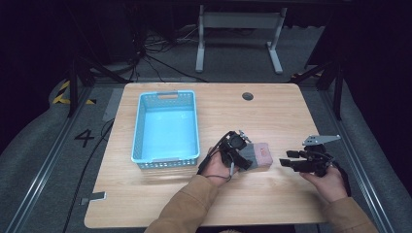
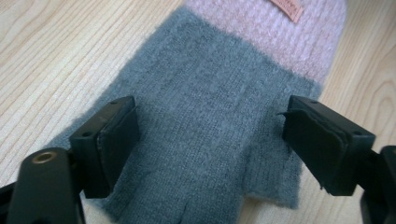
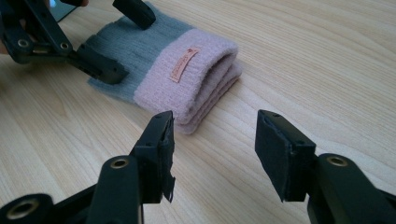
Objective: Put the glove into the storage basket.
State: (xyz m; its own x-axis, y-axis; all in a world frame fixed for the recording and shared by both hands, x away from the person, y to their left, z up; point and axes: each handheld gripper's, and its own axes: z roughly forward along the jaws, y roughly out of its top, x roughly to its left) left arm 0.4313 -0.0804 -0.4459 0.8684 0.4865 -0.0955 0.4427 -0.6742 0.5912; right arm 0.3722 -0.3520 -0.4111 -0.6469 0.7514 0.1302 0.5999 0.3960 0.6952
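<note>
**Gloves still on the table, basket waiting**

I'm looking down on a dark room with grey floor, cables and a white table frame at the far end, and a hazard-striped patch and a painted "4" off to the left. In the middle sits the wooden table [image 1: 160, 204], pale grain, with a round cable port near its far edge.

The largest thing on it is the light blue basket [image 1: 141, 121], on the left half, with nothing inside that I can see. To its right, near the middle of the table toward my near side, lies the pair of gloves [image 1: 260, 156]: grey knit with pink ribbed cuffs and a small label, stacked one on the other (the right gripper view shows the two cuffs layered).

My left gripper [image 2: 210, 144] is down over the grey finger end of the gloves, its jaws spread wide on either side of the knit and not yet pinching it. My right gripper [image 1: 290, 161] hovers just right of the pink cuffs, jaws likewise released and holding nothing; from its own camera the cuff end lies just beyond the jaw tips, apart from them.

My judgement is that the job is to move the gloves into the basket, and that it's at the very start: nothing is grasped, nothing lifted, nothing in the basket. What remains is the closing on the fabric, the lift, the carry left and the drop. Soft knit may slip or sag, so I'd want a deep bite.
</note>
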